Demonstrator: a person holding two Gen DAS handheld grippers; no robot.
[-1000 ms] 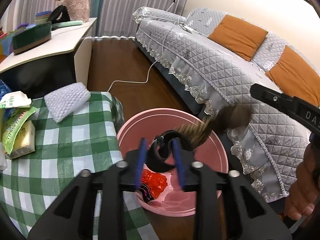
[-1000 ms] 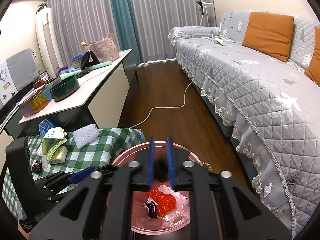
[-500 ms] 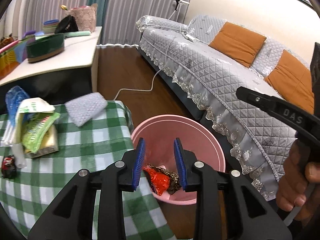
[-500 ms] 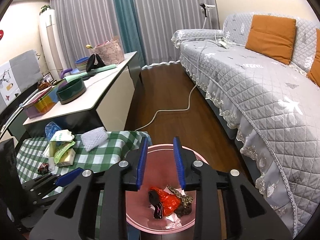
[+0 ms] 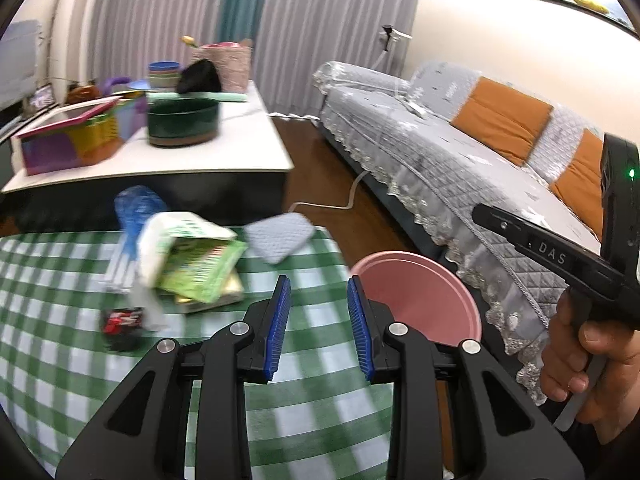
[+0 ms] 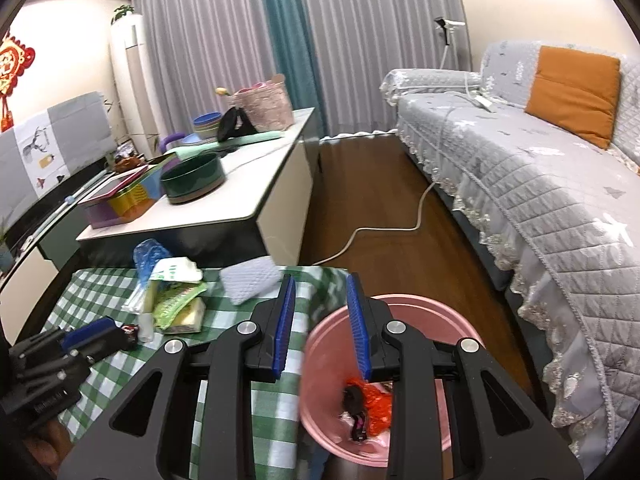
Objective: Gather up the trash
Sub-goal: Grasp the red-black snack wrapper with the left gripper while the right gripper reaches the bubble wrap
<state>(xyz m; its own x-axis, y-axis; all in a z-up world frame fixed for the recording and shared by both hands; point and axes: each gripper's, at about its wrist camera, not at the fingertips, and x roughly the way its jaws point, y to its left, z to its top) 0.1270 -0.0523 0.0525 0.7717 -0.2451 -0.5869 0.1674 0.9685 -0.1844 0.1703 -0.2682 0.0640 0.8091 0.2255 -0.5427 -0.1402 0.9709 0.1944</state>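
A pink bin (image 6: 400, 312) stands beside the green checked table (image 6: 100, 292); red and dark wrappers (image 6: 370, 402) lie inside it. It also shows in the left wrist view (image 5: 420, 292). My left gripper (image 5: 319, 312) is open and empty over the table's right end. My right gripper (image 6: 320, 320) is open and empty above the bin's left rim. On the table lie a green and white packet pile (image 5: 192, 260), a small red and black wrapper (image 5: 122, 320), a blue plastic bag (image 5: 134, 206) and a white textured pad (image 5: 280, 234).
A white counter (image 6: 240, 184) with a green bowl (image 6: 192, 178) and coloured boxes stands behind the table. A grey quilted sofa (image 6: 540, 184) with orange cushions runs along the right. A white cable (image 6: 384, 228) lies on the wooden floor.
Both grippers opened and dropped a dark furry item into the bin. Both then swung left, the left one from above the bin to over the table.
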